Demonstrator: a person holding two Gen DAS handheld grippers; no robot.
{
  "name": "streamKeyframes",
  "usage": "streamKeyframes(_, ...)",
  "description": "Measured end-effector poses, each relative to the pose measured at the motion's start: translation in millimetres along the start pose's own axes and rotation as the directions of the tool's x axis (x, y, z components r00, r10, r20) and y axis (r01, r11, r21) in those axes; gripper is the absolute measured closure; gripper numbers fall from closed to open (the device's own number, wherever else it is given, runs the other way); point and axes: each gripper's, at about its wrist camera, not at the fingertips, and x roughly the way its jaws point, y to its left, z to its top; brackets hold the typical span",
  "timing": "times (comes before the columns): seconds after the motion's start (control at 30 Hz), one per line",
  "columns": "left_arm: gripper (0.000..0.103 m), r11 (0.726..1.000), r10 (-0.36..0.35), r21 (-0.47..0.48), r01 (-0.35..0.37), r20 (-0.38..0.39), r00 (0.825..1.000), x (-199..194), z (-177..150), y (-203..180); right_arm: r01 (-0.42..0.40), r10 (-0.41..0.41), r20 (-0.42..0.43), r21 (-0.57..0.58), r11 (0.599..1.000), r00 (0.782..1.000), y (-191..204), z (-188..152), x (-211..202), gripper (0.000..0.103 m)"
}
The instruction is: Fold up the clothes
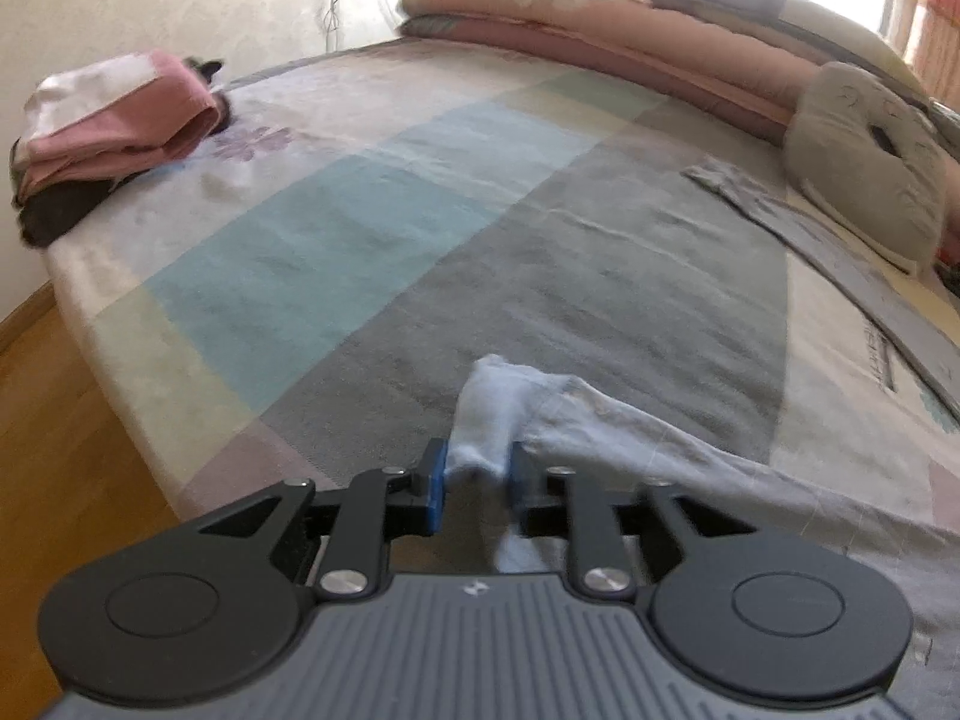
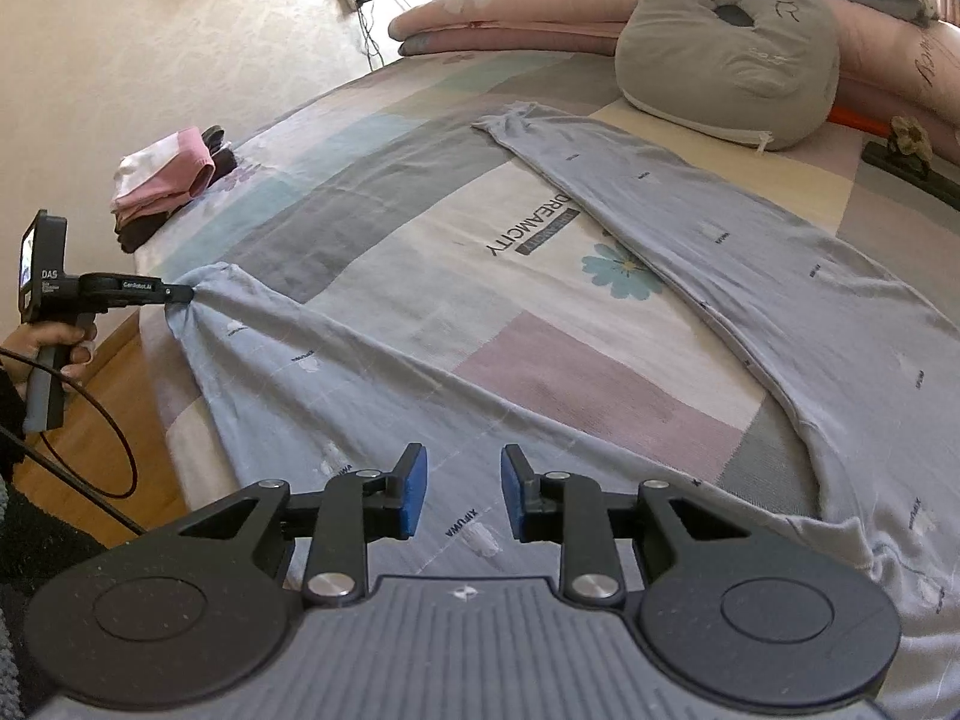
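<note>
Light blue-grey long pants (image 2: 780, 276) lie spread in a V on the bed (image 2: 540, 348), one leg running to the far right, the other toward the left edge. My left gripper (image 1: 477, 471) is shut on the cuff of the near leg (image 1: 498, 408), bunched between the blue pads; from the right wrist view it (image 2: 180, 293) holds the cuff at the bed's left edge. My right gripper (image 2: 464, 489) is open and empty, hovering just above the pants' waist area (image 2: 474, 534).
A stack of folded pink, white and dark clothes (image 2: 168, 186) sits at the bed's far left corner (image 1: 114, 120). A grey cat-face cushion (image 2: 729, 48) and pink quilts (image 2: 510, 24) lie at the head. Wooden floor (image 1: 60, 420) lies left.
</note>
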Motion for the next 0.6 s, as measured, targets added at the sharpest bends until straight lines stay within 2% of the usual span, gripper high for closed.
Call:
streamKeyframes(0.13, 0.081, 1.000, 0.014, -0.022, -0.013, 0.003, 1.000, 1, 4, 7, 0.016, -0.016, 0.000, 0.021, 1.000, 1.000, -2, -3, -1, 0.066)
streamKeyframes(0.23, 0.080, 0.998, -0.070, 0.011, 0.070, 0.010, 0.998, -3, 5, -4, 0.028, -0.028, -0.004, 0.053, 0.998, 1.000, -6, -12, -1, 0.065)
streamKeyframes(0.37, 0.065, 0.976, -0.200, 0.080, 0.202, -0.033, 0.979, 1, -6, -35, 0.055, -0.054, -0.017, 0.102, 0.993, 0.998, -9, -29, -2, 0.063)
streamKeyframes(0.43, 0.064, 0.970, -0.205, 0.114, 0.216, -0.103, 0.973, 15, -18, -49, 0.083, -0.081, -0.018, 0.139, 0.987, 0.997, -10, -41, -6, 0.060)
streamKeyframes(0.5, 0.065, 0.971, -0.161, 0.160, 0.179, -0.119, 0.980, 20, -25, -60, 0.104, -0.102, -0.019, 0.188, 0.977, 0.995, -12, -56, -14, 0.057)
streamKeyframes(0.6, 0.065, 0.956, -0.162, 0.225, 0.188, -0.132, 0.978, 10, -17, -80, 0.141, -0.140, -0.024, 0.271, 0.952, 0.990, -17, -83, -33, 0.057)
